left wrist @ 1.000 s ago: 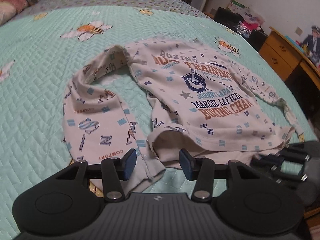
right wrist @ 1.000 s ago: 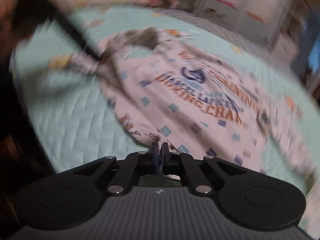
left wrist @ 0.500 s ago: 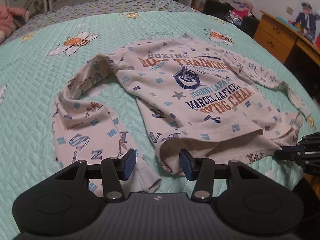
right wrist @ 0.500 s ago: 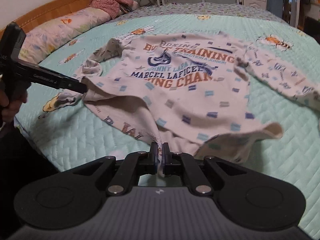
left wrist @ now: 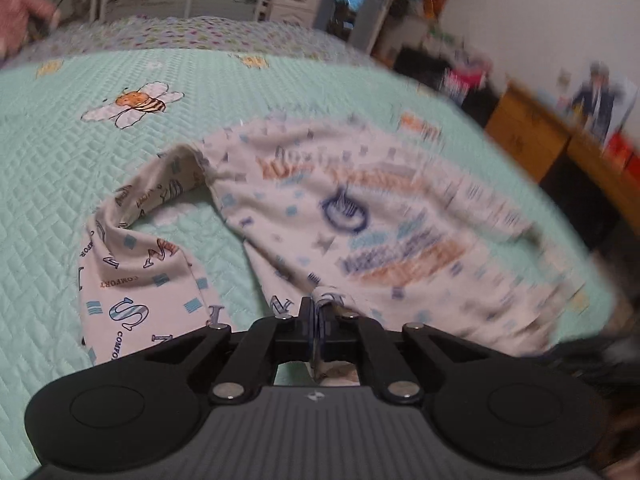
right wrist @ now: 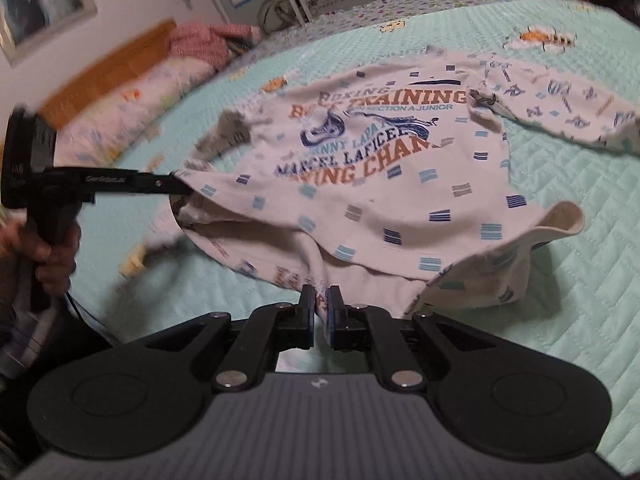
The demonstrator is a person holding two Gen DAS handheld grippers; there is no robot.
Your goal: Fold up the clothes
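A white long-sleeved shirt (left wrist: 352,216) (right wrist: 384,184) with blue and orange "boxing training" print lies front-up on the bed. My left gripper (left wrist: 316,316) is shut on the hem at the shirt's near left corner; in the right wrist view the same left gripper (right wrist: 180,188) pinches that corner from the left. My right gripper (right wrist: 320,304) is shut on the hem near the other corner, which is lifted so the hem billows. One sleeve (left wrist: 136,272) curls down the left, the other sleeve (right wrist: 560,116) stretches right.
The bed has a mint quilted cover (left wrist: 52,184) with bee pictures (left wrist: 134,102). Pillows (right wrist: 120,112) and a wooden headboard (right wrist: 108,72) lie at one end. A wooden dresser (left wrist: 560,148) stands beside the bed. A hand (right wrist: 48,248) holds the left gripper's handle.
My left gripper, open half a second ago, has shut on the shirt's hem corner. The right gripper keeps its hold on the hem, and the hem is now lifted between both.
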